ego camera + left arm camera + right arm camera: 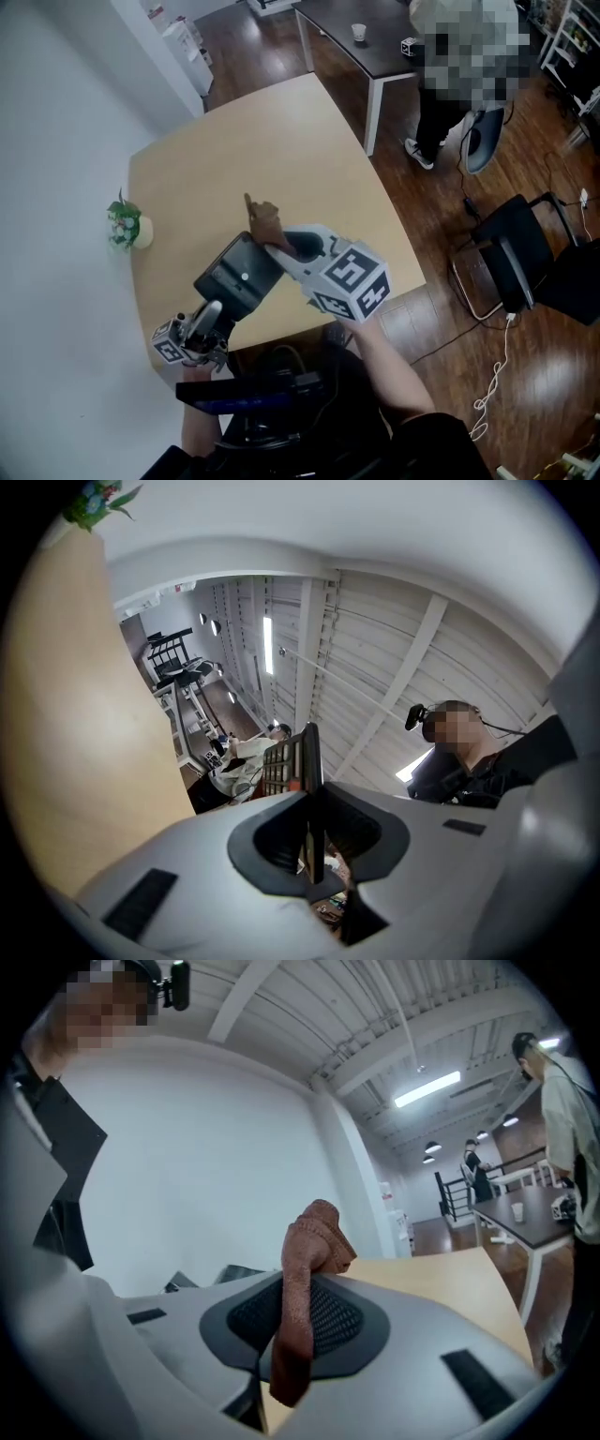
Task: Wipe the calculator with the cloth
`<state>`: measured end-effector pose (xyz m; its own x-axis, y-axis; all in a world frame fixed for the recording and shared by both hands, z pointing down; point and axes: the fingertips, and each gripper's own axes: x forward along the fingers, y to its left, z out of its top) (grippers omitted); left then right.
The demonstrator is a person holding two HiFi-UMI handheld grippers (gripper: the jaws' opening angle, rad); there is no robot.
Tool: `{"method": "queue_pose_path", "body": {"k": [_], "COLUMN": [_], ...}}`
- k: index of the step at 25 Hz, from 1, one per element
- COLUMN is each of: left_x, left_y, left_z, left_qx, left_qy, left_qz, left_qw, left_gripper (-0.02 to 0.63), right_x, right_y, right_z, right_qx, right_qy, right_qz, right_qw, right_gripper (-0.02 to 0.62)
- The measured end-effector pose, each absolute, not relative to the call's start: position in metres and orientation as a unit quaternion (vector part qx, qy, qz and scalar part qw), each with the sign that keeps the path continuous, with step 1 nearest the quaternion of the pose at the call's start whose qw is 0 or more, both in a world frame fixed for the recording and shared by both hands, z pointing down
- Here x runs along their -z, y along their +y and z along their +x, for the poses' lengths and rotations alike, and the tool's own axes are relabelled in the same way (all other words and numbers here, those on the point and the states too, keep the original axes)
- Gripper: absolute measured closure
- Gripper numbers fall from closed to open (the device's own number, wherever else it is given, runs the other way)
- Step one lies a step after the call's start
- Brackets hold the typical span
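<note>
The black calculator (239,279) is lifted off the wooden table (281,141) near its front edge. My left gripper (214,315) is shut on the calculator's near end. In the left gripper view the calculator (298,761) stands edge-on between the closed jaws of the left gripper (314,855), its keys facing left. My right gripper (277,246) is shut on a brown cloth (263,221), which sticks up just beyond the calculator's far end. In the right gripper view the cloth (307,1269) is pinched in the right gripper (291,1321) and bunches above the pads.
A small potted plant (127,225) sits at the table's left edge. Behind it is a dark table (375,52) with a cup (359,33), and a person (450,84) stands beside it. A black chair (511,253) and cables are on the floor at right.
</note>
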<state>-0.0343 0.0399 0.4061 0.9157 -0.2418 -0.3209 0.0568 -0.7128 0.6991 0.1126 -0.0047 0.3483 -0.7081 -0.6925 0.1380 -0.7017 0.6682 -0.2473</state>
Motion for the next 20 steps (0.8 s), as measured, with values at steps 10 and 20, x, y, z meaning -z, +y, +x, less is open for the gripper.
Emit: {"method": "queue_pose_path", "body": {"k": [10, 20], "left_x": [-0.404, -0.382], "left_y": [0.048, 0.051], "left_z": [-0.018, -0.015], "left_qx": [0.207, 0.284], "left_qy": [-0.038, -0.043], "left_qz": [0.902, 0.860], "left_qw": [0.376, 0.421], "left_gripper": [0.540, 0.549], "right_x": [-0.380, -0.355], "right_y": [-0.001, 0.023], "right_z": [0.095, 0.131], "right_qx": [-0.124, -0.152], "right_qy": [-0.919, -0.913], "right_qz": [0.366, 0.378], "right_qw": [0.083, 0.007], "right_gripper": [0.525, 0.529]}}
